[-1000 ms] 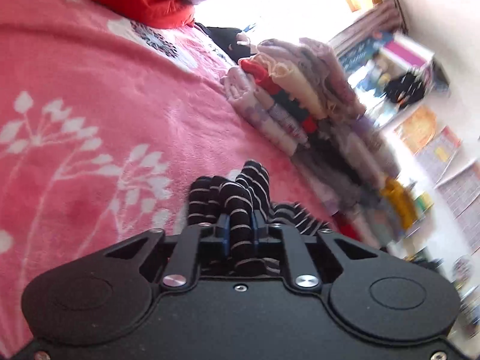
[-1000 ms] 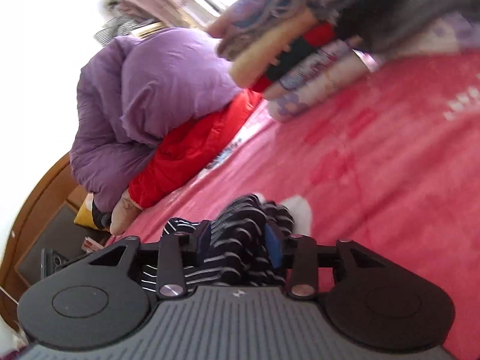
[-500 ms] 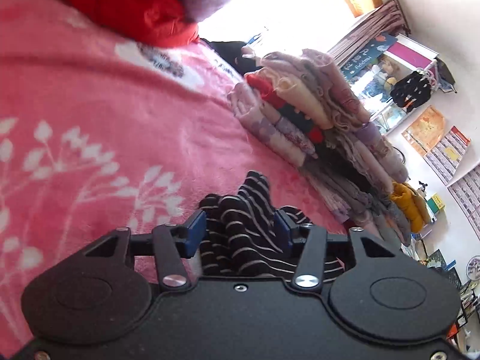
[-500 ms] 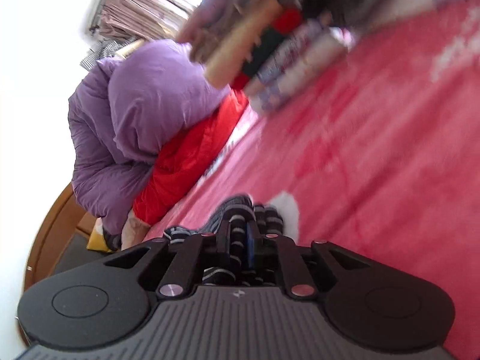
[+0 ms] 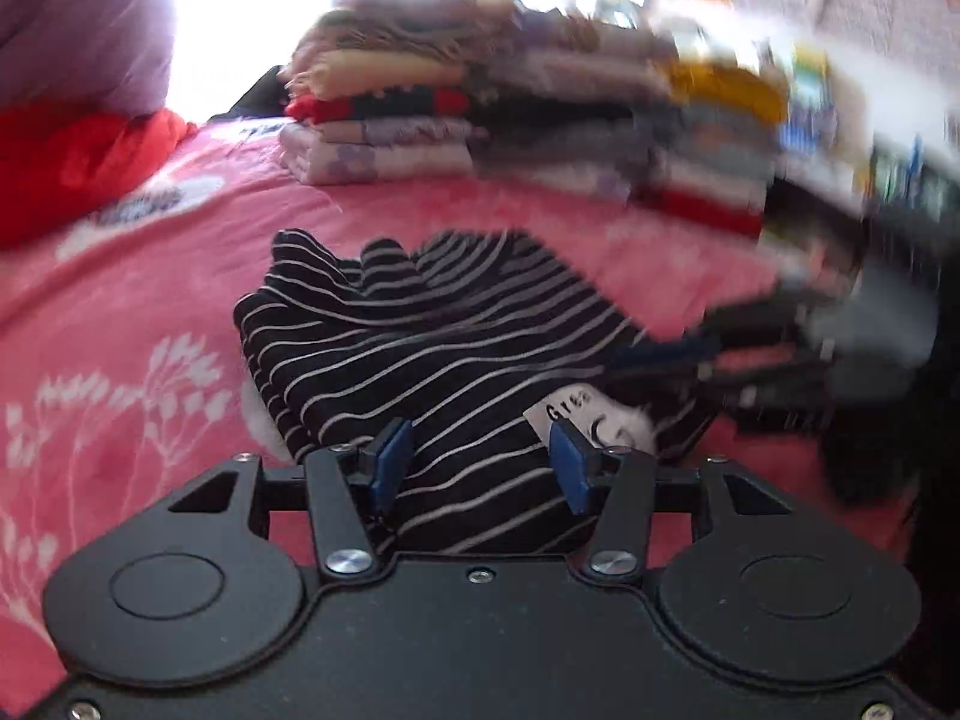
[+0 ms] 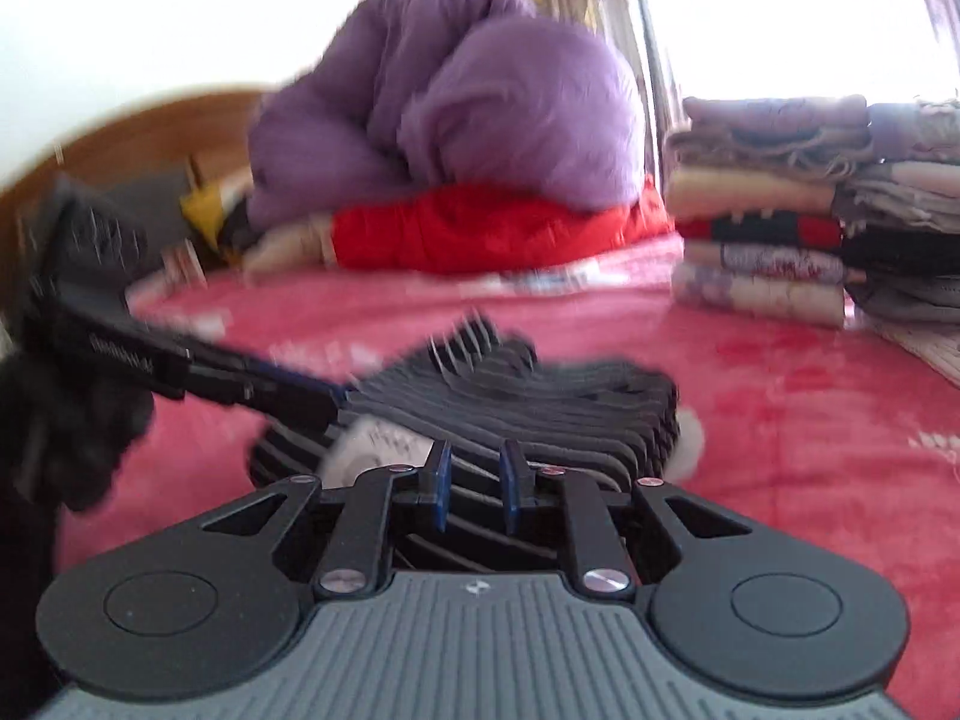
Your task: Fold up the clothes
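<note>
Striped garment bunched on the pink bed, both our grippers at its near edge.

We see the pink floral blanket [image 5: 120, 312] covering the bed, a purple duvet [image 6: 456, 114] heaped on a red one [image 6: 480, 228] at the far end, and a stack of folded clothes [image 5: 384, 114] beside them. The black-and-white striped garment [image 5: 432, 336] lies crumpled in the middle of the blanket, well short of the stack. Our left gripper [image 5: 480, 462] has its blue pads spread apart, cloth lying loosely between them. Our right gripper [image 6: 474, 483] has just opened a little; its pads stand close together with a small gap, striped cloth between them, and we cannot tell whether they pinch it.
</note>
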{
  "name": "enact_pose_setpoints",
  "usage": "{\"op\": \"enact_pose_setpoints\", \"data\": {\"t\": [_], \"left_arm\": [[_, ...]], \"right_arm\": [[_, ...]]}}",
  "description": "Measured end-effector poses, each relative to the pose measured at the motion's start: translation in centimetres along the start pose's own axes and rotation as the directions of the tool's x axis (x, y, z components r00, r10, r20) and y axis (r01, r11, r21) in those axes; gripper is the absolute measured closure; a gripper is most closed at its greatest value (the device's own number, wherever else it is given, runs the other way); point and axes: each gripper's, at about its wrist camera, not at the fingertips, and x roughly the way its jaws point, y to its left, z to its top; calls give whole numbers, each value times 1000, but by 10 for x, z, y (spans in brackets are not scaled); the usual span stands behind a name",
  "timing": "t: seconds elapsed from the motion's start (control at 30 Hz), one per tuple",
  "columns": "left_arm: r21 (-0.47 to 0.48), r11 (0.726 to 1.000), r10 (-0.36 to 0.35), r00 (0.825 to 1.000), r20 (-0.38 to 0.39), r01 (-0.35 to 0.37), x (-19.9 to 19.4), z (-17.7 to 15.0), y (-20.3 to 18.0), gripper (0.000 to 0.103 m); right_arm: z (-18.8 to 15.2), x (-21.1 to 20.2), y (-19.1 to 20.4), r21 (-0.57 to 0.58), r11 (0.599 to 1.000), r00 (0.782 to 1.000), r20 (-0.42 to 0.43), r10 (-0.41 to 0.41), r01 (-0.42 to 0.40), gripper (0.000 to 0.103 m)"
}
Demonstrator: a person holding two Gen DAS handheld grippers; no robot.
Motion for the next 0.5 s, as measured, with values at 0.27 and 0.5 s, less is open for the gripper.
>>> {"op": "enact_pose_setpoints", "data": {"t": [0.27,0.5], "left_arm": [[23,999,37,999,-4,-36,12,-11,8,48],[90,992,78,990,119,-89,-40,2,-20,59]], "right_arm": [[-21,28,-8,12,998,995,-79,-58,59,86],[-6,-5,24,-116,991,996,57,-68,74,79]]}}
